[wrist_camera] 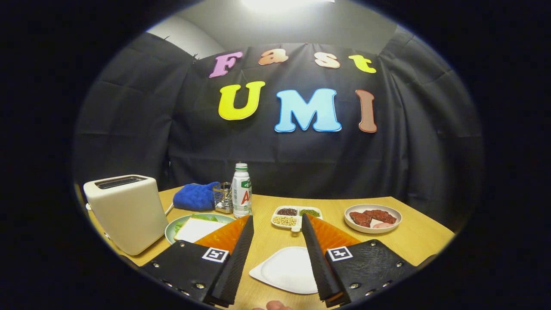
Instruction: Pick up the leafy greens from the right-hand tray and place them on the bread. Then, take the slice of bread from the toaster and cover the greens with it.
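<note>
The gripper (277, 254) is hovering over the tabletop (413, 241) with its fingers (234, 262) spread wide and holding nothing, a bare white tray (286, 271) lying between them. Leafy greens (202, 218) are peeking out from under a bread slice (197, 229) on the green plate (170, 232) beside the toaster (125, 211), whose slot is looking dark. So the sandwich is apparently sitting covered. A bottle (242, 189), blue mitt (196, 196), bean dish (296, 216) and meat plate (373, 218) are standing beyond, blocking nothing.

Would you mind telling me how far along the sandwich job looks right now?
It looks finished: a bread slice lies on the green plate with leafy greens peeking out behind it, and the toaster slot looks empty from here. The tongs are open, holding nothing, above the white plate. Nothing obvious remains.
</note>
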